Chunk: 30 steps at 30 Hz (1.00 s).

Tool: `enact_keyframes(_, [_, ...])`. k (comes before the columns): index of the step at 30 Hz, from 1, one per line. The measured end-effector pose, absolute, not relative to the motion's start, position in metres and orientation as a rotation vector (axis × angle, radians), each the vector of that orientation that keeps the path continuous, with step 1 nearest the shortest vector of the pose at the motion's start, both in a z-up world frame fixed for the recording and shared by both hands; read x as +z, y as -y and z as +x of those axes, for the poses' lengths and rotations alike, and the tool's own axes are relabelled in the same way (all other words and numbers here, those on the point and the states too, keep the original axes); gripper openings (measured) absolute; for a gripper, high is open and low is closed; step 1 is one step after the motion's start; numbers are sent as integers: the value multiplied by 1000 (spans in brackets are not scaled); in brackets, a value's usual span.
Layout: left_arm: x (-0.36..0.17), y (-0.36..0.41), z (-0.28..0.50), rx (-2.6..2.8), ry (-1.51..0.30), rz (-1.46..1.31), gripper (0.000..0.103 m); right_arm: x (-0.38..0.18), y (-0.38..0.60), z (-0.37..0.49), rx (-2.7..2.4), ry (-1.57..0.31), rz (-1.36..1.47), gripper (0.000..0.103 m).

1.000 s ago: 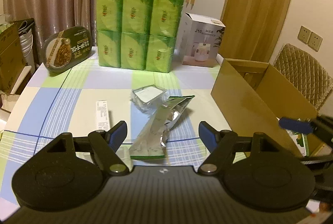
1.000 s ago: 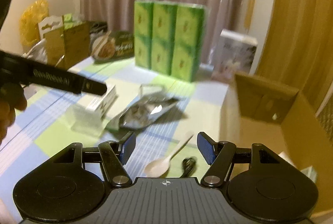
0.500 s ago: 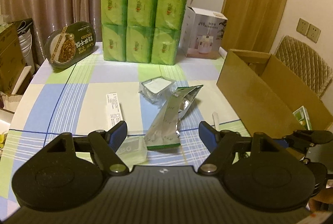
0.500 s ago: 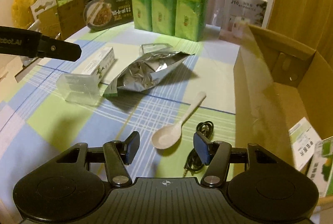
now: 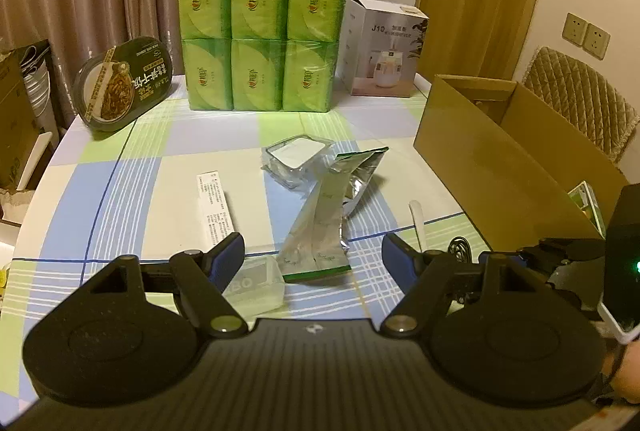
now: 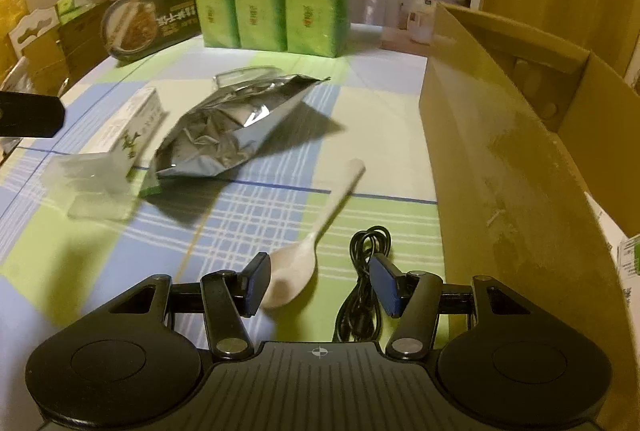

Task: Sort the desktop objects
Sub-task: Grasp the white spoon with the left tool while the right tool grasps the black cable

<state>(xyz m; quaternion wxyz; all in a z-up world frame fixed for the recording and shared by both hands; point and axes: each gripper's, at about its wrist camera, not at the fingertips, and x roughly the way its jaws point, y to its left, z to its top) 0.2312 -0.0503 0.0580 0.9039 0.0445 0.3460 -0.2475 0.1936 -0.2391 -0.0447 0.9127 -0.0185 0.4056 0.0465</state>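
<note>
On the checked tablecloth lie a silver foil pouch (image 5: 326, 219) (image 6: 228, 123), a white carton (image 5: 212, 207) (image 6: 132, 125), a clear plastic case (image 5: 256, 285) (image 6: 92, 183), a clear square tub (image 5: 298, 159), a white plastic spoon (image 6: 312, 243) (image 5: 418, 221) and a coiled black cable (image 6: 364, 279). My right gripper (image 6: 320, 281) is open, low over the table, with the spoon's bowl and the cable between its fingers. My left gripper (image 5: 314, 257) is open and empty, above the clear case and the pouch's near end.
An open cardboard box (image 5: 500, 159) (image 6: 512, 135) stands at the right with packets inside. A stack of green tissue packs (image 5: 260, 31), a white humidifier box (image 5: 384, 49) and a dark oval food tray (image 5: 124, 87) stand at the back. A chair (image 5: 580, 99) is beyond the box.
My right gripper has dropped down and forward to the spoon and cable, and its jaws have narrowed a little. My left gripper has pulled back and risen slightly, still open.
</note>
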Motion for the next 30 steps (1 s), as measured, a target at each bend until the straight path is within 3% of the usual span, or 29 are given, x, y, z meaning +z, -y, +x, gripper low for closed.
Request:
enact_keyframes(6, [57, 56, 233, -533, -719, 95, 72, -54, 243, 205, 67, -847, -16, 53])
enact_keyframes(12, [52, 60, 235, -540, -731, 104, 72, -63, 237, 205, 91, -861, -39, 39])
enact_keyframes(14, [52, 60, 236, -540, -735, 104, 72, -63, 234, 204, 108, -860, -54, 29])
enact_keyframes(18, [50, 60, 235, -541, -739, 110, 73, -62, 226, 198, 152, -866, -53, 24])
enact_keyframes(20, [49, 59, 235, -539, -742, 116, 73, -61, 221, 193, 179, -871, -47, 15])
enact_keyframes(30, [38, 36, 219, -512, -780, 126, 74, -58, 192, 153, 362, -929, 53, 13])
